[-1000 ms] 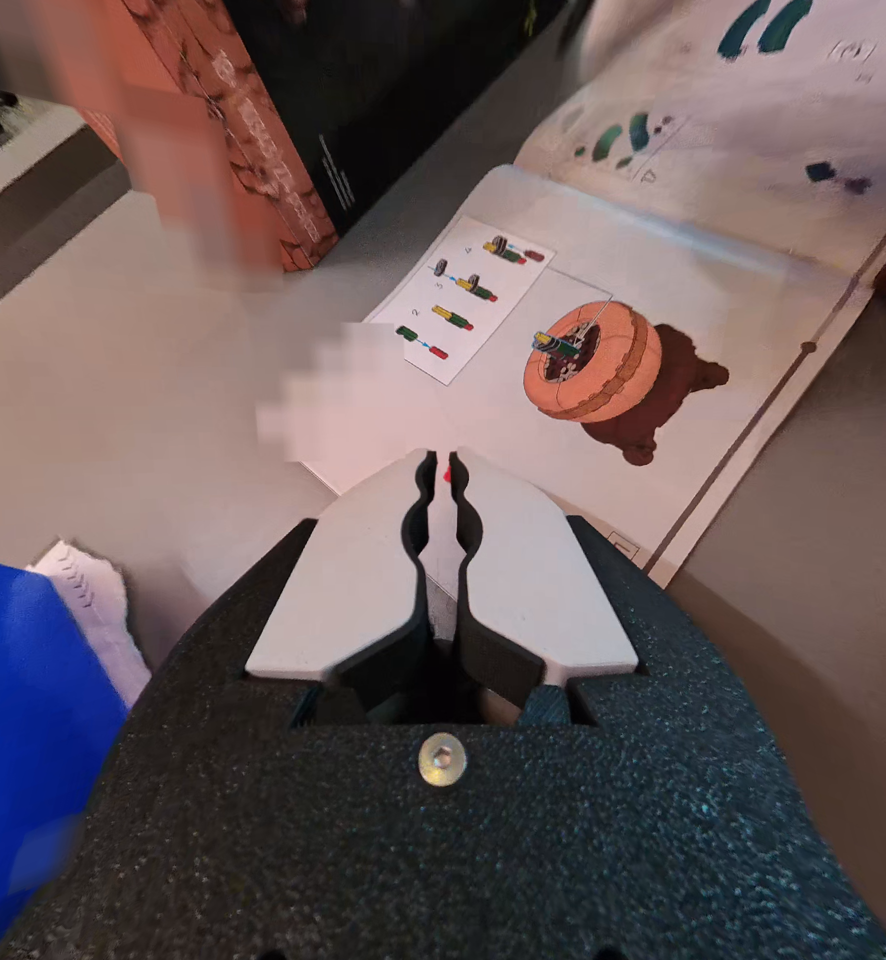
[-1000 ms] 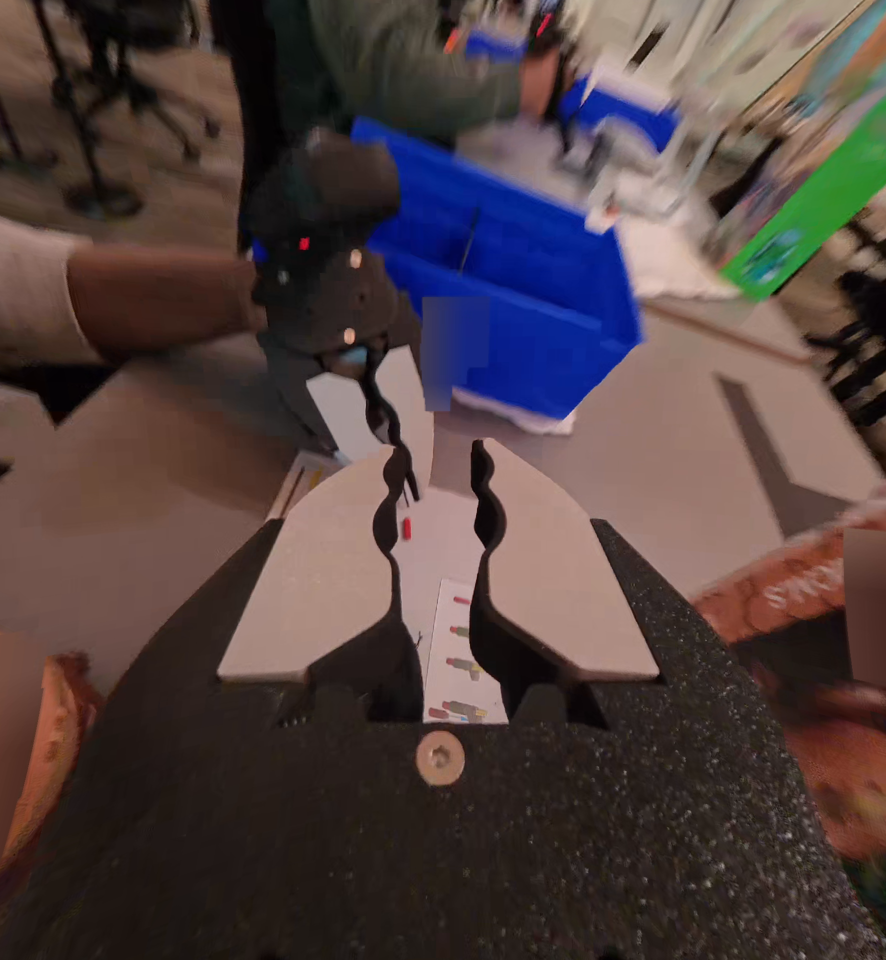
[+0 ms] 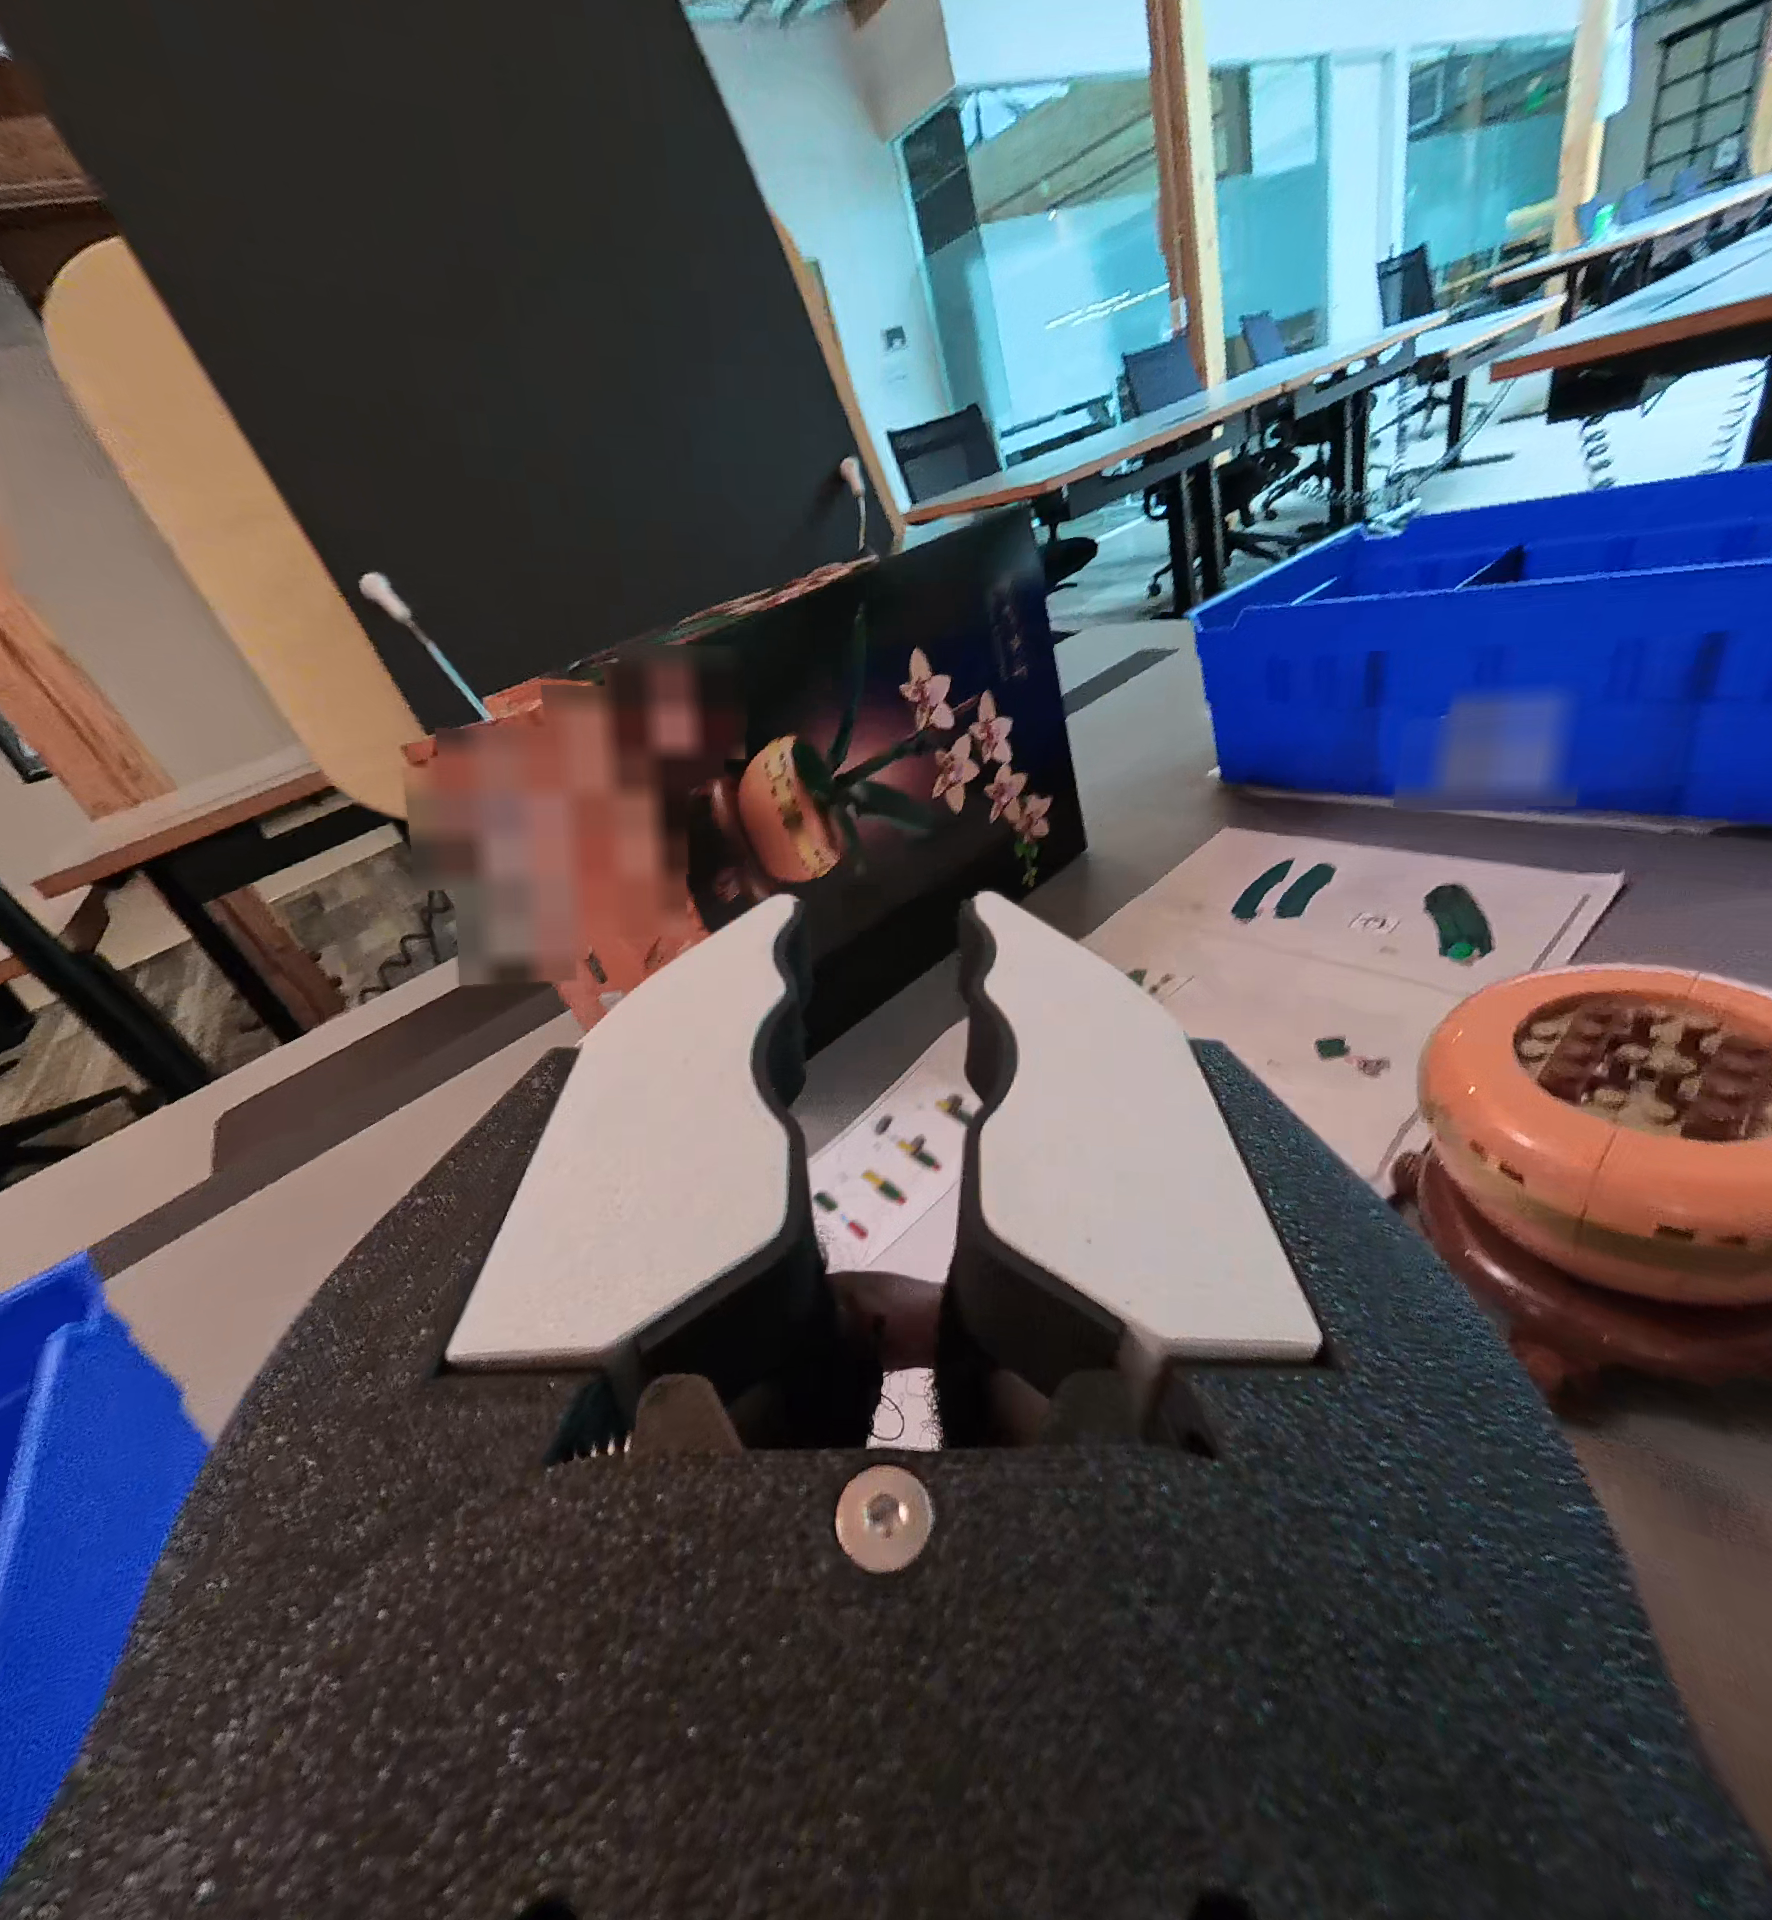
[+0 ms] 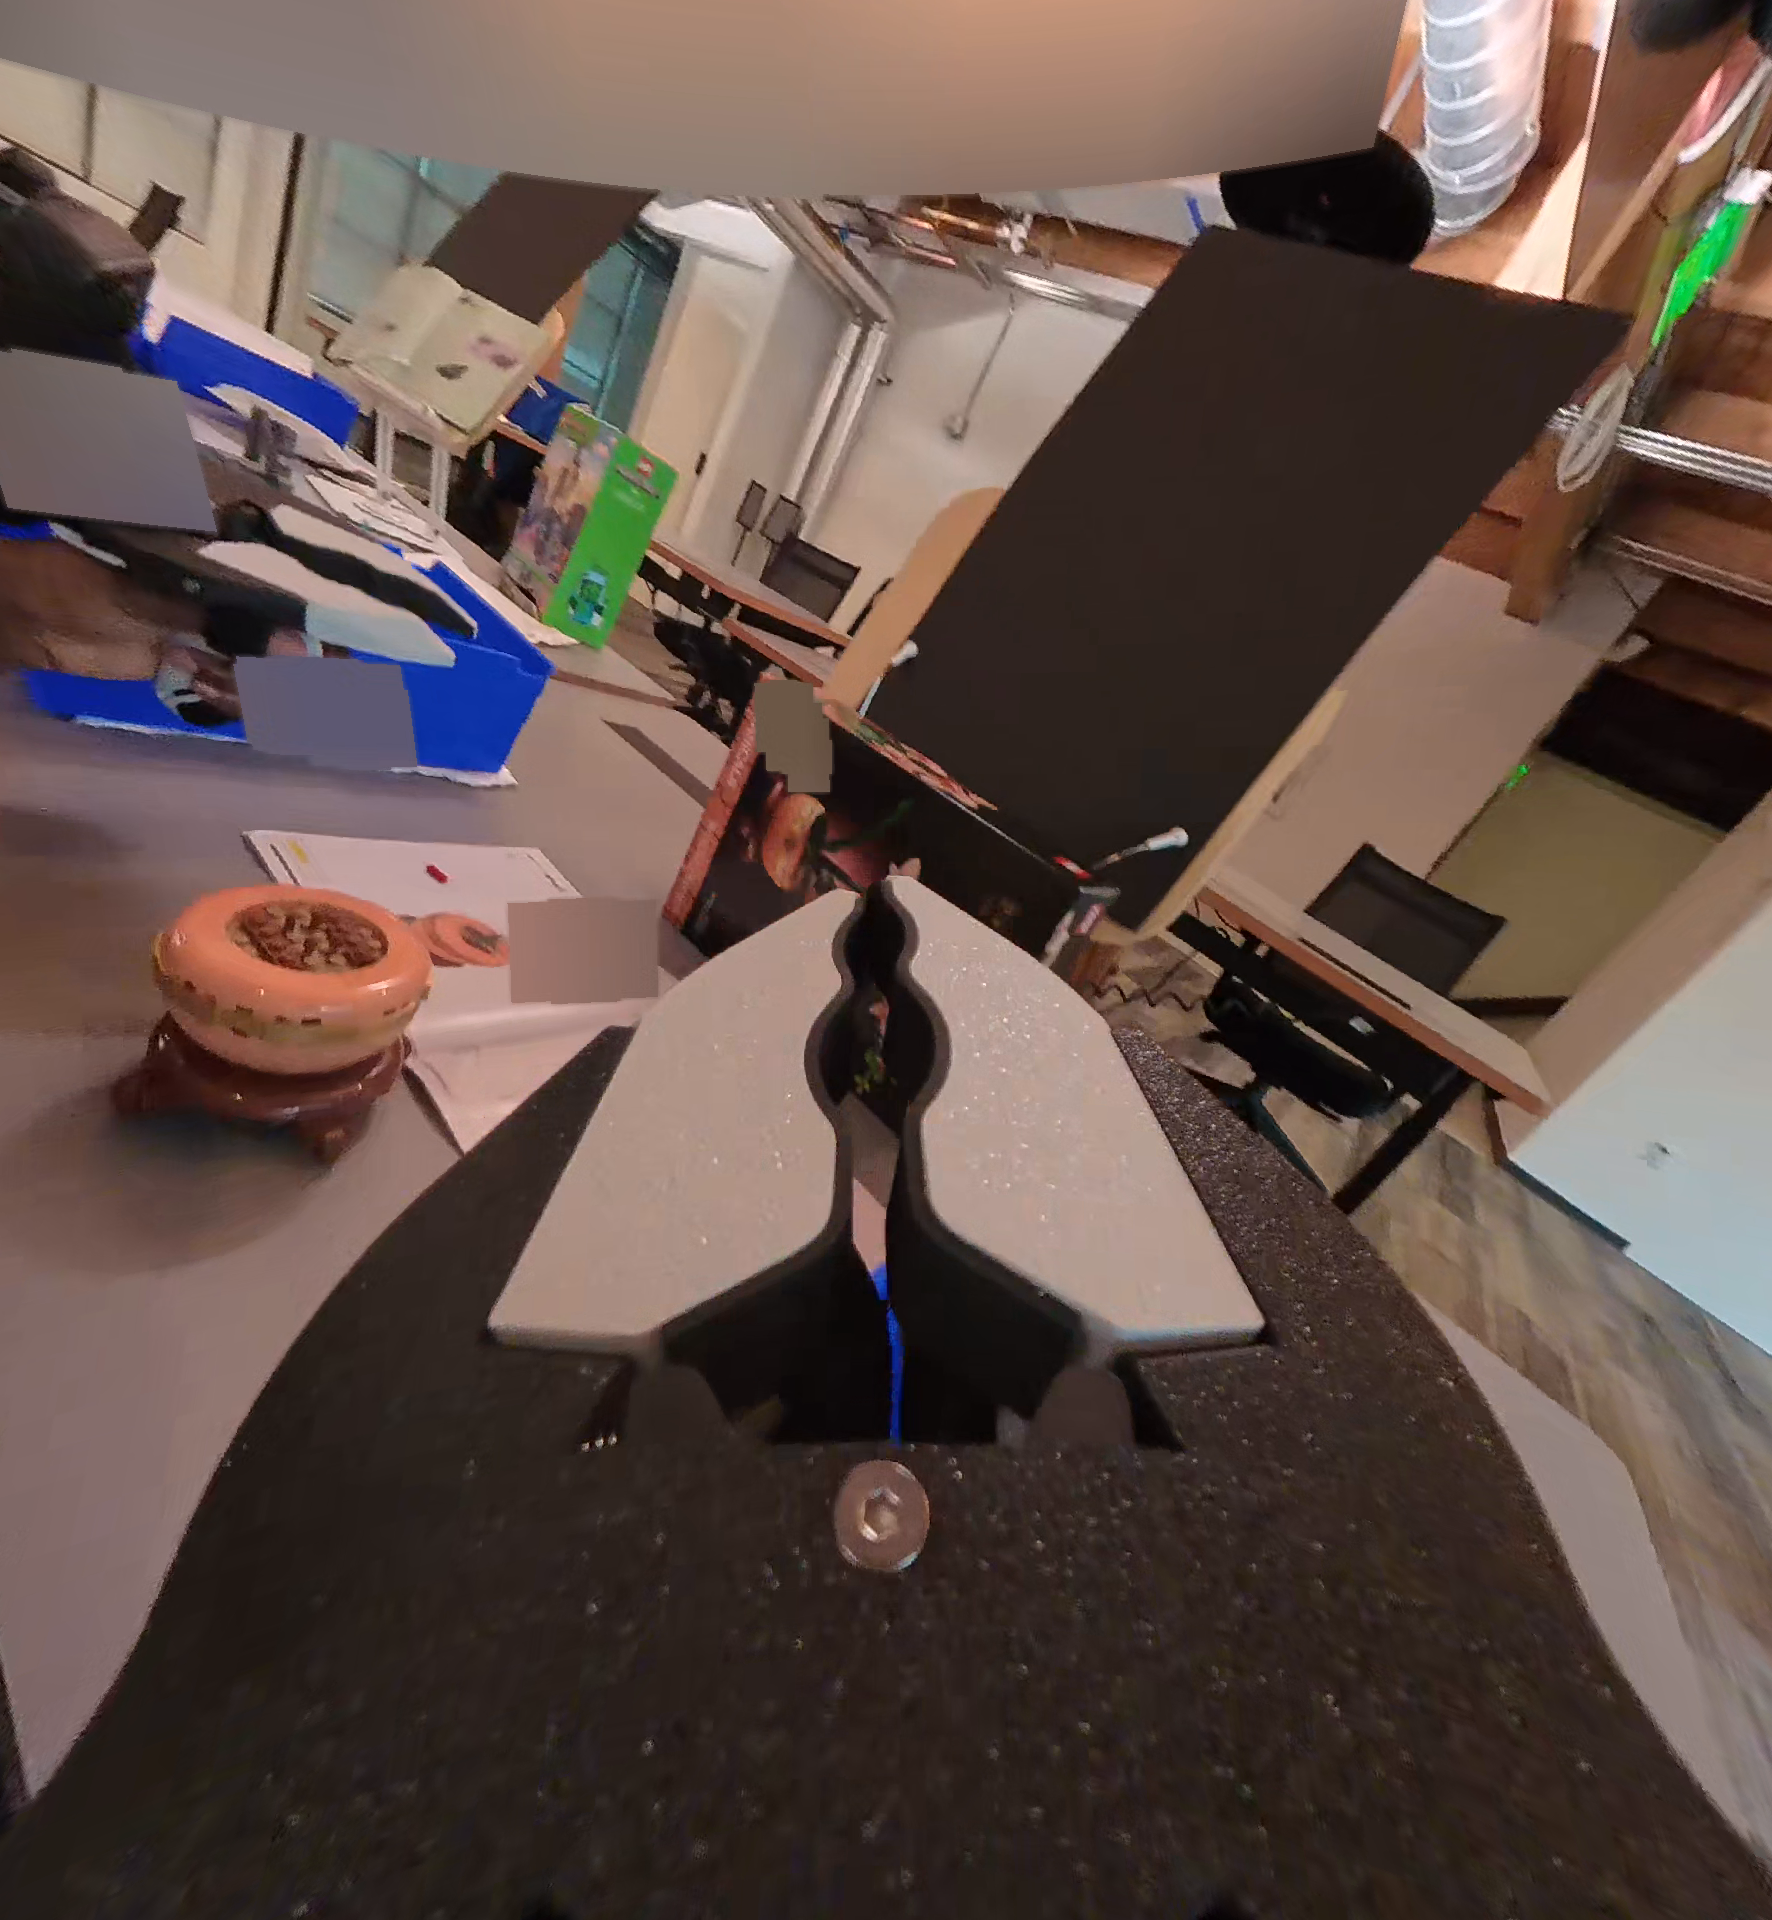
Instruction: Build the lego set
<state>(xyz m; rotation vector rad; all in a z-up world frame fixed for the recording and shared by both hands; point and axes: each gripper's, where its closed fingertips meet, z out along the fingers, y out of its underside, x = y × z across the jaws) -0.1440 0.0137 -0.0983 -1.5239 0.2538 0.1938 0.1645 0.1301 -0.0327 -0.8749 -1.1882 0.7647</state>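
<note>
Left gripper hangs released and empty, the round peach-and-brown brick pot at right on the grey table. Right gripper is clenched on nothing; the tiny red peg lies far left on the white instruction booklet. Step seems between picks; next, fetch that 1 peg.

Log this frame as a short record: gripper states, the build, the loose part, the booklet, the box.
left gripper: open, empty, raised above the table
right gripper: fingers closed, nothing visible between them
lego pot: orange ring on brown stand, upright on grey table
red piece: loose on instruction booklet
lego box: standing behind the booklet
blue bin: far side of table
</note>
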